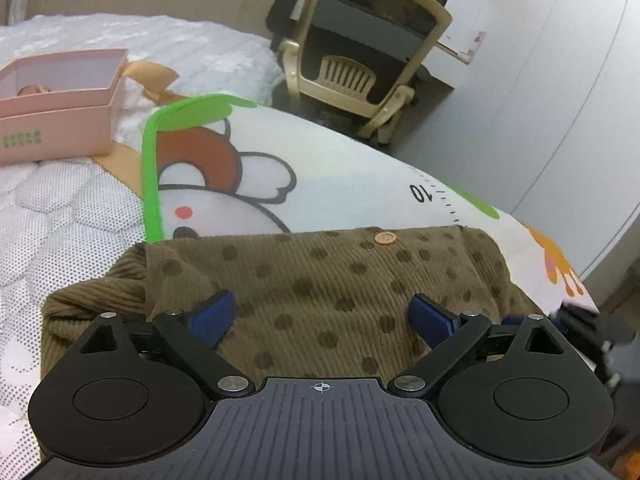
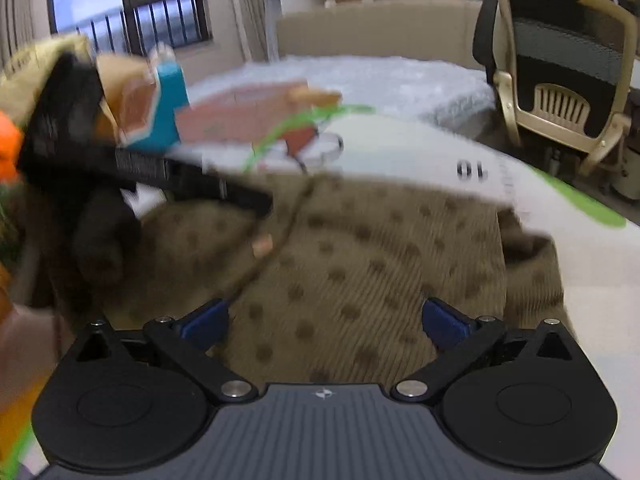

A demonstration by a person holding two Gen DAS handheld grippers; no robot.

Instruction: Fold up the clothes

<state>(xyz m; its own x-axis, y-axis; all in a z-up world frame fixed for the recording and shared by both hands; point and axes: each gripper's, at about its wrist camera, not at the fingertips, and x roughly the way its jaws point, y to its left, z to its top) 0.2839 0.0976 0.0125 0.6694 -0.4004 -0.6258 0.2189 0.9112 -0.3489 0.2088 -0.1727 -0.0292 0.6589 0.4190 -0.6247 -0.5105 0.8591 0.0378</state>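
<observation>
Saw brown dotted garment (image 1: 320,280) lying flat on cartoon mat (image 1: 340,168), directly under and ahead of both tools. Left hand-held gripper (image 1: 320,316) spread, empty. Right hand-held gripper (image 2: 324,320) spread, empty. Garment's long axis ran crosswise to my fingers; I judged both equally near.

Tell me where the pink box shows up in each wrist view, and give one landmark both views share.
Left wrist view: the pink box sits at the far left, upper part, on the white bedding beside the cartoon mat.
Right wrist view: a blurred pinkish shape left of centre may be it; too smeared to confirm.
Shared landmark: the printed "10" on the mat, just beyond the brown dotted garment.
</observation>
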